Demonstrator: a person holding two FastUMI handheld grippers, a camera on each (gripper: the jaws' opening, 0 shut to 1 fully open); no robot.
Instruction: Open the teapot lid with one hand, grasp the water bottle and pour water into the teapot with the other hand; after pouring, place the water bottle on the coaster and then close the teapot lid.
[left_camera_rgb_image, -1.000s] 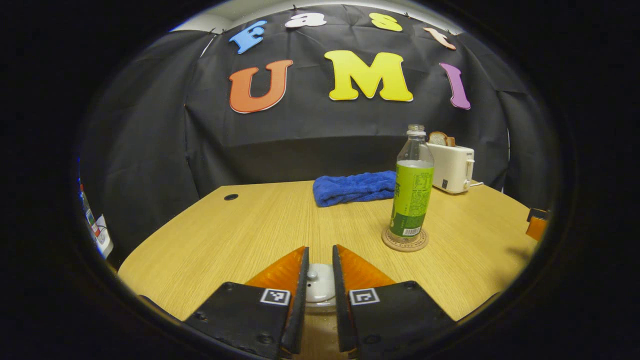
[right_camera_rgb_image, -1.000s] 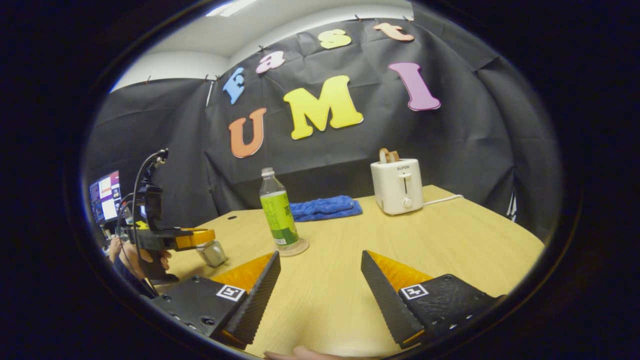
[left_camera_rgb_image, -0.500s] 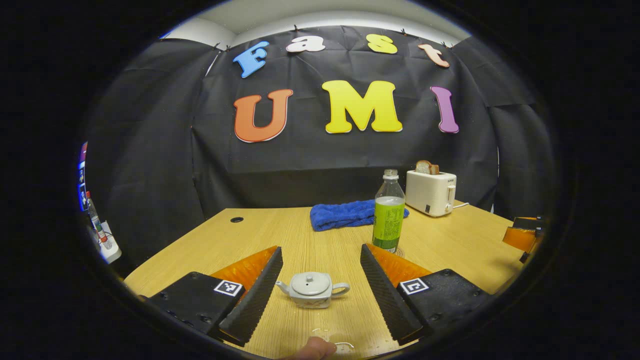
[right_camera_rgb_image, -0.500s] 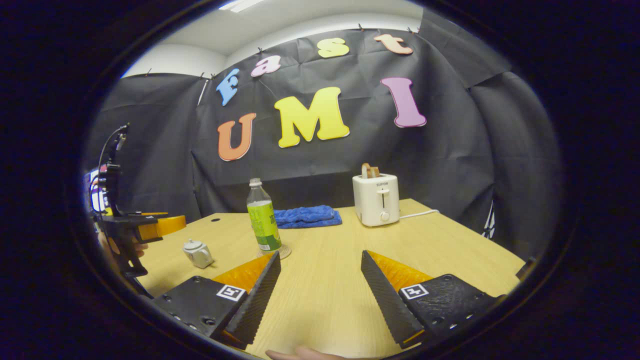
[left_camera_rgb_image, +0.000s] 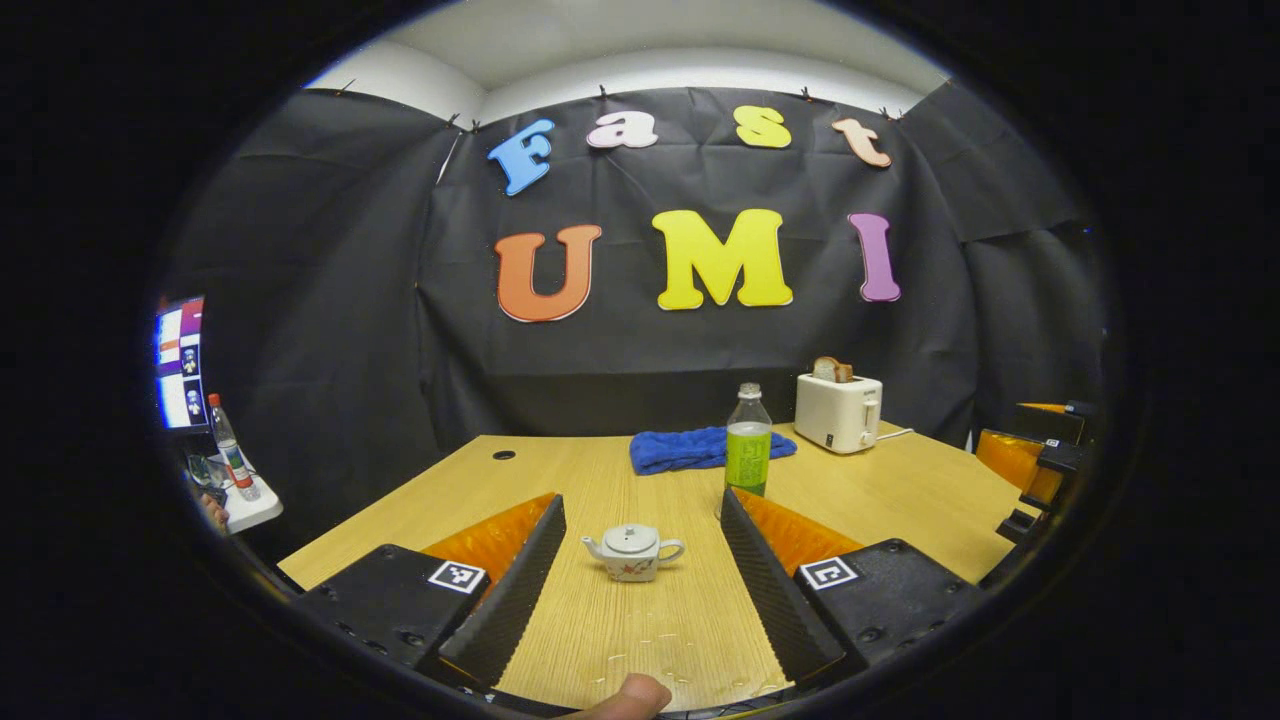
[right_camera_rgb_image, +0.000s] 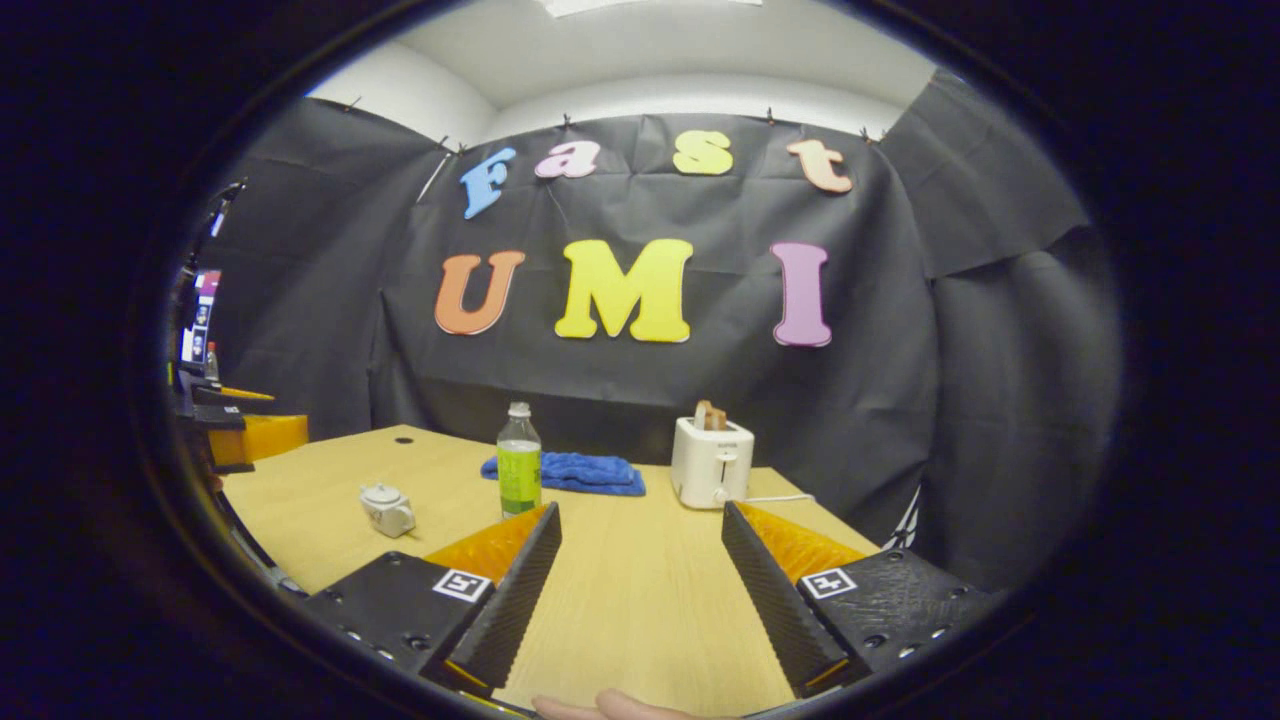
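Teapot (left_camera_rgb_image: 632, 554) sat lidded, water bottle (left_camera_rgb_image: 747, 453) upright on surface (left_camera_rgb_image: 620, 630), both grippers spread empty; task looked finished.

The left tongs (left_camera_rgb_image: 640, 580), clamped on the teapot lid (left_camera_rgb_image: 631, 539) a second ago, are now standing wide apart and drawing back from the teapot (left_camera_rgb_image: 633, 553), which is sitting free on the worktop (left_camera_rgb_image: 880, 490) with its lid on; the right tongs (right_camera_rgb_image: 640, 585) are pulling back too, the water bottle (right_camera_rgb_image: 519, 461) and toaster (right_camera_rgb_image: 711, 462) appearing smaller and farther off than before.
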